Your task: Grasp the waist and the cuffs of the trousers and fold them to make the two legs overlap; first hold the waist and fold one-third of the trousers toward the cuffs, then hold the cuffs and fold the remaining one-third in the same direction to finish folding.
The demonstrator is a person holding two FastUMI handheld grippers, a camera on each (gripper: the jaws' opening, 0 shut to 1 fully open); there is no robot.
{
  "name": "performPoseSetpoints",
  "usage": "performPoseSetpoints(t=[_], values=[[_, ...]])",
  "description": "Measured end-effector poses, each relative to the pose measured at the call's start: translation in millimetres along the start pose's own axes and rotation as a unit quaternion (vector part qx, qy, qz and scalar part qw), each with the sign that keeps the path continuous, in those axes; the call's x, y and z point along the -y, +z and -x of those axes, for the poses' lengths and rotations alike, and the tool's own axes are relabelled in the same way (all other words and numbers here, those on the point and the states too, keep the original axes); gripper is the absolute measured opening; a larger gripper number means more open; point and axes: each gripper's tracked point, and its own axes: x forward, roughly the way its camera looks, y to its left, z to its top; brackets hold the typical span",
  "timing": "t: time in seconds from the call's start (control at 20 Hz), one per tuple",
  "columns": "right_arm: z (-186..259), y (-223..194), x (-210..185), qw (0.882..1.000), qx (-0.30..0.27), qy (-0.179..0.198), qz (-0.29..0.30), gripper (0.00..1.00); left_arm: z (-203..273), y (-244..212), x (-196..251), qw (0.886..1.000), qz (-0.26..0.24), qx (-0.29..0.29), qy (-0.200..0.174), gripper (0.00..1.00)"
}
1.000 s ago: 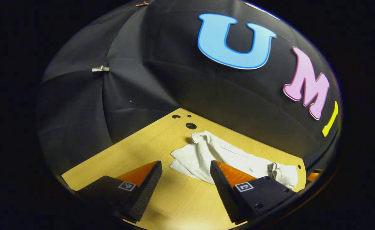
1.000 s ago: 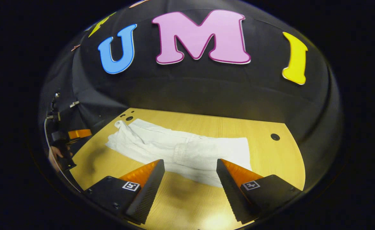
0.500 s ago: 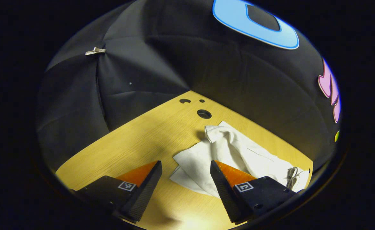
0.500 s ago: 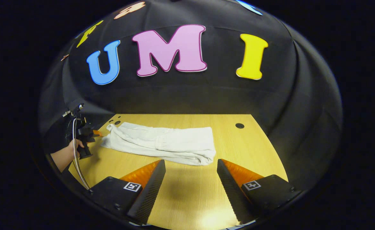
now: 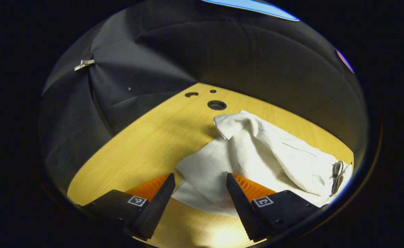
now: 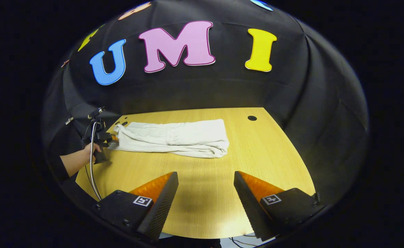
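Wooden tabletop (image 6: 202, 193) in booth | white trousers (image 6: 174, 137) lay at 11 o'clock, legs overlapped | my left gripper (image 5: 199, 196) and right gripper (image 6: 205, 199) had fingers released | waist fold pending: I judged a waist grasp next.

Trousers (image 6: 174, 138) laid lengthwise across the far tabletop (image 6: 202, 193), left claw (image 6: 109, 138) at their left end, right claw (image 6: 205, 196) well before them
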Motion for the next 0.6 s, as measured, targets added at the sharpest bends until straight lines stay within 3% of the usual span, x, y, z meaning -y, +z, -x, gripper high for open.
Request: performPoseSetpoints(t=[0.15,0.4,0.5,0.55,0.6], values=[[-2,-12,-23,1.0,-0.008,0.012,-0.016,0.99,-2,0,7,1.0,-0.021,0.003,-0.004,0.98],[-4,-16,-41,0.999,0.0,0.023,-0.025,0.99,-3,-2,18,0.998,-0.055,-0.007,-0.032,0.79],[-3,-18,-45,0.999,0.003,0.023,-0.024,0.99,-3,-3,29,0.996,-0.076,-0.01,-0.048,0.55],[-4,-18,-45,1.0,0.003,0.021,-0.021,0.99,-3,-3,31,0.995,-0.084,-0.009,-0.045,0.37],[-1,-17,-43,1.0,0.005,0.02,-0.021,0.99,-2,-5,33,0.994,-0.098,-0.009,-0.044,0.35]])
